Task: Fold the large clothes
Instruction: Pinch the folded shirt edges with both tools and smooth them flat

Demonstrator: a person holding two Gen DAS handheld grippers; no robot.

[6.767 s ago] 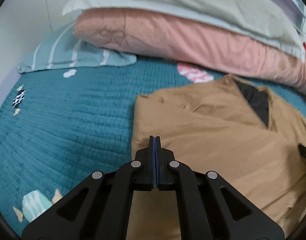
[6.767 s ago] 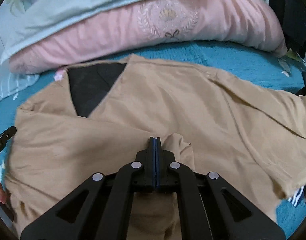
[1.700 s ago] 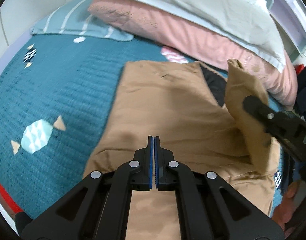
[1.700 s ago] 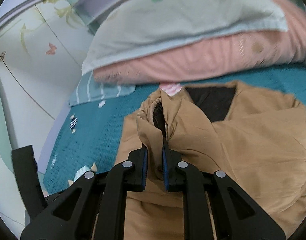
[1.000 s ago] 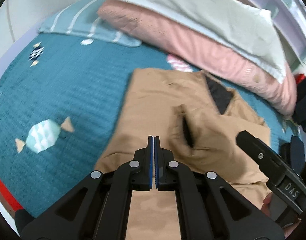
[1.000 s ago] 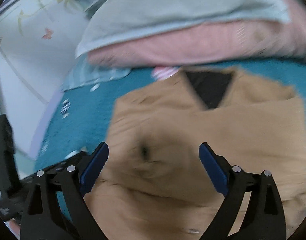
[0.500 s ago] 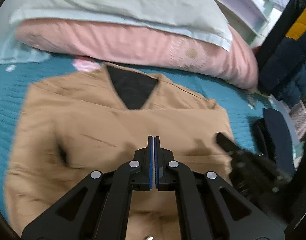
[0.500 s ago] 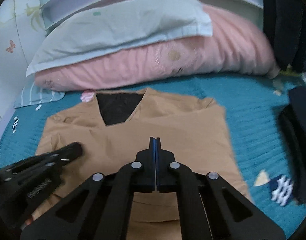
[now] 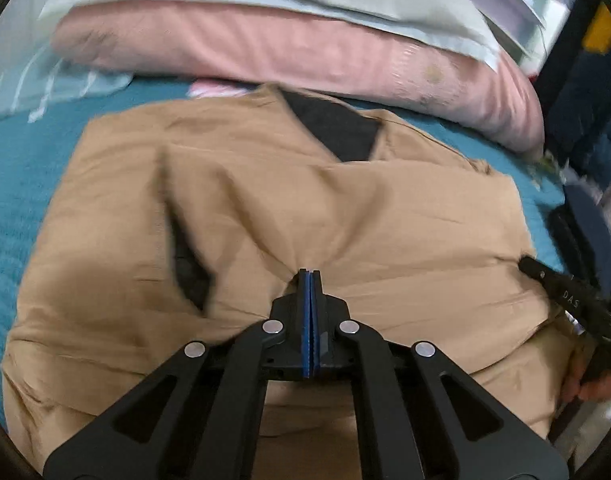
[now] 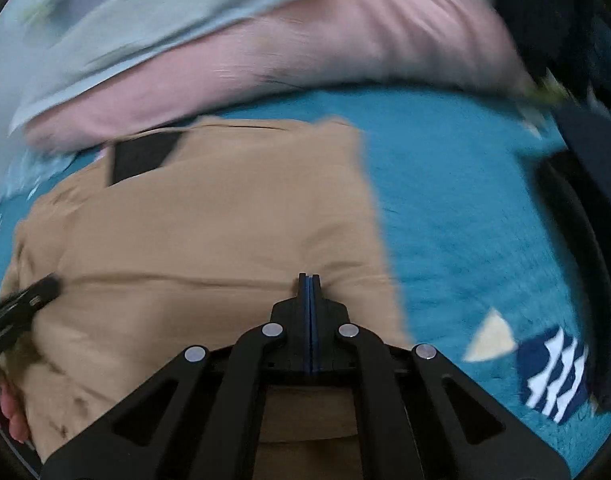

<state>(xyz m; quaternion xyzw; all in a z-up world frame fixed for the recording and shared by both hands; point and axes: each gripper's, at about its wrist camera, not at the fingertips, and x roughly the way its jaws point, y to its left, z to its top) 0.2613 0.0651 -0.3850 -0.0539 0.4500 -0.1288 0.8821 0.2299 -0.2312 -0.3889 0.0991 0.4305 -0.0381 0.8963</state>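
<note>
the tan garment (image 9: 345, 208) lies flat mid-bed, collar toward the pillows (image 9: 265, 48) at the head edge. both the left gripper (image 9: 310, 276) and right gripper (image 10: 309, 280) are pressed together, empty; press out creases, then pinch the hem evenly.

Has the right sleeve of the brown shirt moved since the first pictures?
Yes. The sleeve is now folded inward over the shirt's chest, no longer spread toward the blue blanket.
</note>
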